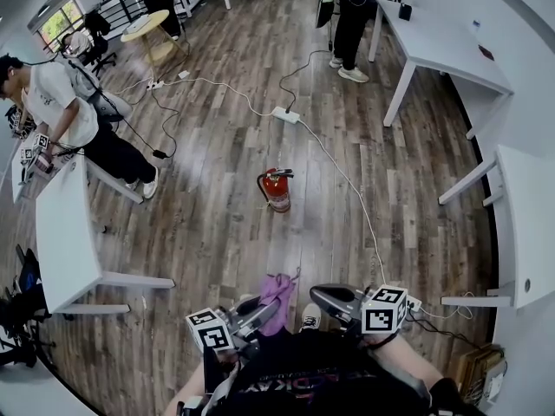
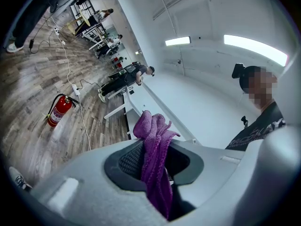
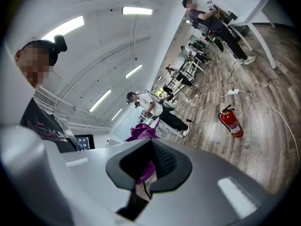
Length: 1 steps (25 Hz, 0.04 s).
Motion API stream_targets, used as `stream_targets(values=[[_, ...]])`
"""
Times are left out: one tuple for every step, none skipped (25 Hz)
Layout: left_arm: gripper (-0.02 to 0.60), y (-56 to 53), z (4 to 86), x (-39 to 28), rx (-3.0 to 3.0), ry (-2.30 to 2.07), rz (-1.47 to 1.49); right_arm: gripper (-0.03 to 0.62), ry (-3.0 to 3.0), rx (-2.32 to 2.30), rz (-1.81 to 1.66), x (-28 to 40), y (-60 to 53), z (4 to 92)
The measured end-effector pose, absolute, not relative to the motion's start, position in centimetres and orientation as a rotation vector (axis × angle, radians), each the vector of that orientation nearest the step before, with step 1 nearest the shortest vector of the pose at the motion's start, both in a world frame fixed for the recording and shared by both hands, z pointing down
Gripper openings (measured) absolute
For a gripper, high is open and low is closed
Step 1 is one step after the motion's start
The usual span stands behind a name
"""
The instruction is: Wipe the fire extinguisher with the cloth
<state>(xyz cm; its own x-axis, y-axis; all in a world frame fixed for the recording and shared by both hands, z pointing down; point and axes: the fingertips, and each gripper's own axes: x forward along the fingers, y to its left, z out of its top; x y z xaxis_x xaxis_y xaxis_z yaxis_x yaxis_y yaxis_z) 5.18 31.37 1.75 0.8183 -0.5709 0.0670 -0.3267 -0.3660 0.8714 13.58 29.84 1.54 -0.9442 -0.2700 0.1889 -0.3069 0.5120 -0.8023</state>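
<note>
Left gripper (image 2: 151, 150) pinches cloth (image 2: 149, 126), right gripper (image 3: 151, 161) pressed together, empty — extinguisher (image 1: 277, 189) stands unbraced mid-floor, well apart, so a hard wipe may tip it.

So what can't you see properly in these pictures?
- The fire extinguisher label: too small to read in every view.
- The cloth, lower end: left gripper view, hidden inside the left tool.
- The white table at right: head view, cut off by the edge.

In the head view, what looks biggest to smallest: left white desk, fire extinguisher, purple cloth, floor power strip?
Largest: white desk; then fire extinguisher and purple cloth, about alike, cloth nearer the camera; power strip smallest.
</note>
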Motion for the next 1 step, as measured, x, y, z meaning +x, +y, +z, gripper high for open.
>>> stream_targets(values=[[0.091, 31.34, 1.76, 5.3, 1.985, -0.666, -0.3, 0.003, -2.698, 0.515, 1.442, 13.67, 29.84, 1.58]])
